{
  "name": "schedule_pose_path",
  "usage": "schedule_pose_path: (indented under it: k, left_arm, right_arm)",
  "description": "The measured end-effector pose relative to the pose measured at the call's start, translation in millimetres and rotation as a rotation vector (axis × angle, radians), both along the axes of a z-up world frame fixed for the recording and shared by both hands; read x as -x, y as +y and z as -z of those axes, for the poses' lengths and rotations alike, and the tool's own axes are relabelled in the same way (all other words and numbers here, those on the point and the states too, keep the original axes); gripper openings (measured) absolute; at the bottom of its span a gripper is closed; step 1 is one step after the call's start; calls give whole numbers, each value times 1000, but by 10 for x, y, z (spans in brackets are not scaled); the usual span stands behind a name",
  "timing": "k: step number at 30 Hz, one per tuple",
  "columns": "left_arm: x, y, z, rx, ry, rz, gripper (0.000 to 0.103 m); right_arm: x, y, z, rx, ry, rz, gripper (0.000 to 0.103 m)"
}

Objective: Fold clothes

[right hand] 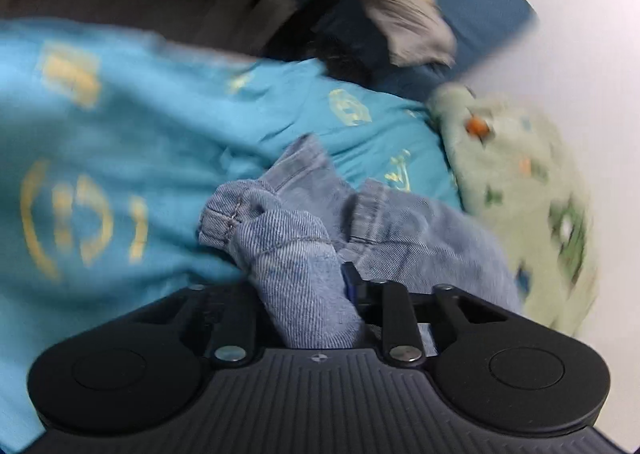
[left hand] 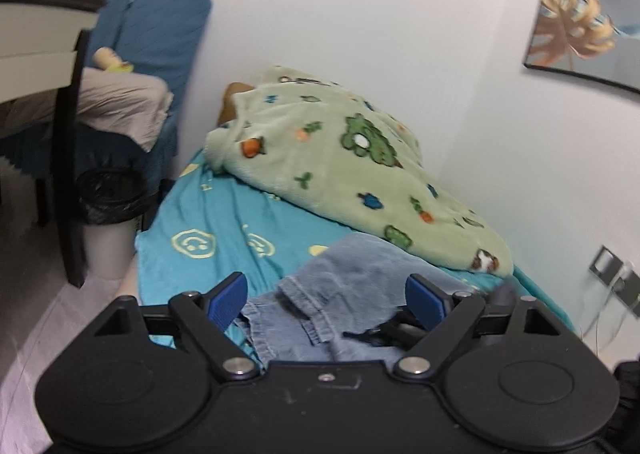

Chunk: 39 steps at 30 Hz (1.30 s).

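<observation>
A crumpled pair of light blue jeans [left hand: 352, 286] lies on a bed with a turquoise sheet [left hand: 216, 222]. My left gripper [left hand: 326, 302] hovers just above the jeans, open, its blue pads wide apart with nothing between them. In the right wrist view, my right gripper [right hand: 308, 286] is shut on a bunched fold of the jeans [right hand: 288, 250], which rises between its fingers and hides most of them. The rest of the denim trails to the right over the sheet [right hand: 120, 126]. The right view is blurred by motion.
A pale green blanket [left hand: 340, 158] with cartoon prints is heaped against the white wall behind the jeans. Left of the bed stand a bin with a black liner [left hand: 108, 194], a dark table leg [left hand: 68, 158] and a blue sofa [left hand: 160, 34]. Wall sockets [left hand: 612, 274] sit at the right.
</observation>
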State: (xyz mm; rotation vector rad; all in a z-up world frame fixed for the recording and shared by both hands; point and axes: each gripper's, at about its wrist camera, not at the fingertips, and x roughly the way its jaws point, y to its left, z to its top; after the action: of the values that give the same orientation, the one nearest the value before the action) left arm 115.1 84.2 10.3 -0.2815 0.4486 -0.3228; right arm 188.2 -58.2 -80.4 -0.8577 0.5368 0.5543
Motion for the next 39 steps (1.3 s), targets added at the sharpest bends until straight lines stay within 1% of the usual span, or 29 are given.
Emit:
schedule_pose_path:
  k: [1, 4, 8, 10, 12, 14, 15, 18, 20, 23, 24, 26, 28, 29, 31, 32, 33, 34, 35, 37, 39]
  left_arm:
    - [11, -26, 0, -1, -3, 5, 85]
    - [42, -102, 1, -4, -11, 18, 85]
    - [84, -205, 1, -8, -23, 37, 85]
    - [105, -256, 2, -10, -29, 46, 85]
    - [122, -329, 13, -18, -30, 60, 85]
    - [119, -442, 59, -37, -20, 85, 85]
    - [117, -492, 81, -45, -17, 98, 85]
    - [104, -609, 136, -63, -18, 127, 85]
    - [85, -665, 166, -69, -17, 139, 85]
    - [26, -684, 223, -57, 3, 139, 85]
    - [6, -688, 243, -53, 9, 138, 85]
    - [-34, -697, 283, -45, 23, 137, 85]
    - [-69, -707, 316, -46, 34, 132, 85]
    - [-79, -713, 330, -50, 36, 130, 85]
    - [-93, -731, 356, -58, 38, 131, 85]
    - [-95, -746, 366, -62, 41, 132, 85]
    - [-99, -761, 376, -63, 43, 134, 85]
    - [-106, -775, 386, -64, 46, 137, 85]
    - [-103, -789, 395, -64, 46, 139, 85]
    - [-83, -817, 410, -64, 45, 147, 85]
    - [-66, -840, 415, -65, 45, 155, 85]
  right_arm:
    - [-26, -81, -119, -79, 22, 40, 11]
    - [-81, -406, -482, -322, 53, 161, 8]
    - [-2, -972, -858, -627, 17, 307, 7]
    - [70, -1281, -978, -759, -21, 388, 7]
    - [87, -1537, -1016, -873, -54, 483, 7]
    - [133, -1855, -981, -972, -84, 604, 7]
    - [153, -2017, -922, -1018, -84, 668, 7]
    - [196, -2463, -651, -1157, -42, 854, 7]
    - [263, -2681, -457, -1209, -18, 937, 8]
    - [349, -2873, -199, -1254, 6, 1000, 7]
    - [375, -2918, -117, -1271, 26, 1021, 7]
    - [431, -3009, 56, -1324, 94, 1091, 8]
    - [448, -3094, 145, -1368, 142, 1126, 9]
    - [451, -3136, 178, -1389, 162, 1139, 12]
    - [488, -3182, 194, -1400, 187, 1138, 14]
    - [518, -3204, 200, -1413, 204, 1138, 18]
    - [557, -3231, 203, -1424, 213, 1159, 25]
    - [598, -3260, 203, -1430, 215, 1192, 47]
    - [650, -3294, 202, -1437, 220, 1223, 61]
    - [769, -3365, 186, -1447, 229, 1279, 60]
    - [886, -3429, 136, -1443, 231, 1329, 57]
